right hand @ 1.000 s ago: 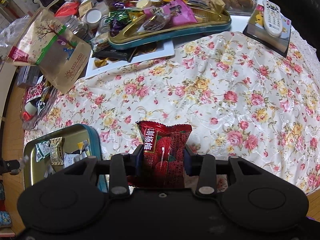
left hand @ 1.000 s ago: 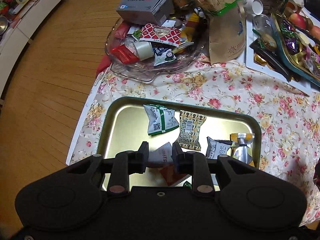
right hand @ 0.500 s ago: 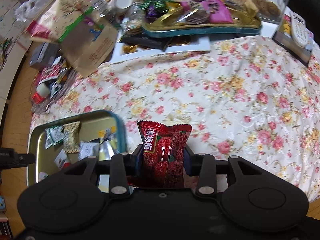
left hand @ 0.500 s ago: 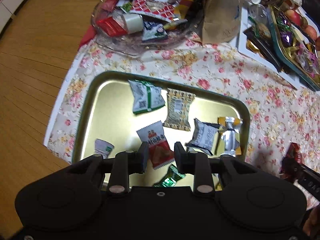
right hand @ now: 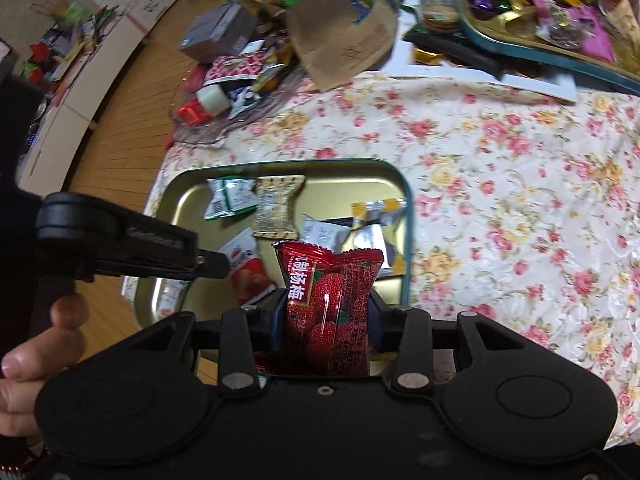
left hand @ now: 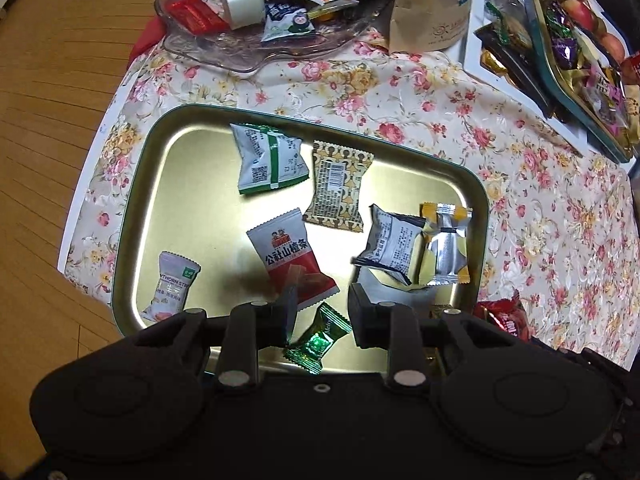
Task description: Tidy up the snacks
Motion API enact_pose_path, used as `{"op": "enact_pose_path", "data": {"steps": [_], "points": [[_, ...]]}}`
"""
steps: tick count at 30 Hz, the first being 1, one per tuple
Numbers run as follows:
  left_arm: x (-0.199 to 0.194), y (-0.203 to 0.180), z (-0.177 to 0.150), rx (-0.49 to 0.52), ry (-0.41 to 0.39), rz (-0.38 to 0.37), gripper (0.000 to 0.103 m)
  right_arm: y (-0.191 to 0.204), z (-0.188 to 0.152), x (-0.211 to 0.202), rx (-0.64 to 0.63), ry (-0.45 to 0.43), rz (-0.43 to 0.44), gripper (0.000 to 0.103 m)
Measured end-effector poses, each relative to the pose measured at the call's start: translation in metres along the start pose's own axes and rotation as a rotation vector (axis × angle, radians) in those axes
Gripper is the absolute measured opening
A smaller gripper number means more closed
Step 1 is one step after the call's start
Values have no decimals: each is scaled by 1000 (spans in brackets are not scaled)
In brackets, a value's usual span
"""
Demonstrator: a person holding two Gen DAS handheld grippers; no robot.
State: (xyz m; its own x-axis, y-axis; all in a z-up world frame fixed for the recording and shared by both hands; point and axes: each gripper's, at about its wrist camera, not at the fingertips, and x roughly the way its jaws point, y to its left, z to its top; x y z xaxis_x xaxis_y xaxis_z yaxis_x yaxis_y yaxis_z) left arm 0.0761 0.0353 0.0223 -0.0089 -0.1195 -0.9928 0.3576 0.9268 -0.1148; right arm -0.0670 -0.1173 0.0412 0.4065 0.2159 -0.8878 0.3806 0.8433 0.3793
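A gold tin tray point(left hand: 192, 152) with a green rim sits on the floral cloth and holds several small snack packets. Among them a red-and-white packet point(left hand: 292, 260) lies flat just beyond my left gripper point(left hand: 321, 304). That gripper points down over the tray's near edge and is open, with nothing between its fingers. A green candy point(left hand: 318, 340) lies under it. My right gripper point(right hand: 328, 308) is shut on a red bayberry packet point(right hand: 332, 280), held upright over the tray's point(right hand: 408, 216) near right corner. That red packet point(left hand: 504, 316) also shows in the left wrist view.
A glass dish point(left hand: 248, 52) piled with snacks stands behind the tray, with a brown paper bag point(left hand: 432, 12) beside it. A second tray of sweets point(left hand: 580, 60) sits at the far right. The table edge and wooden floor point(left hand: 48, 120) lie left. A person's hand point(right hand: 32, 344) holds the left gripper.
My left gripper opened and let go of the red-and-white packet, which now lies in the tray. My right gripper carried the red packet left to the tray's edge.
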Motion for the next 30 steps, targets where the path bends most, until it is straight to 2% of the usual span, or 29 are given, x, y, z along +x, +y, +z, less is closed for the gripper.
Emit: {"op": "enact_pose_path", "data": {"steps": [11,14,20,26,30], "points": [[-1,6,1,-22,-2,-8,38,21,7,-4,-37,-27,72,48],[-3,4,0,-9,-16,5,38,20,6,-3,-53,-31,40,48],[-5,-1,-3,4,-66,78,38,16,1,3,-95,-33,-47,48],[-4,-7,-7,29,-116,166,38,9,1,10,-84,-30,-128,48],[1,-12,-9,44,-121,199,38,2,3,13,-67,-39,-185,48]]}}
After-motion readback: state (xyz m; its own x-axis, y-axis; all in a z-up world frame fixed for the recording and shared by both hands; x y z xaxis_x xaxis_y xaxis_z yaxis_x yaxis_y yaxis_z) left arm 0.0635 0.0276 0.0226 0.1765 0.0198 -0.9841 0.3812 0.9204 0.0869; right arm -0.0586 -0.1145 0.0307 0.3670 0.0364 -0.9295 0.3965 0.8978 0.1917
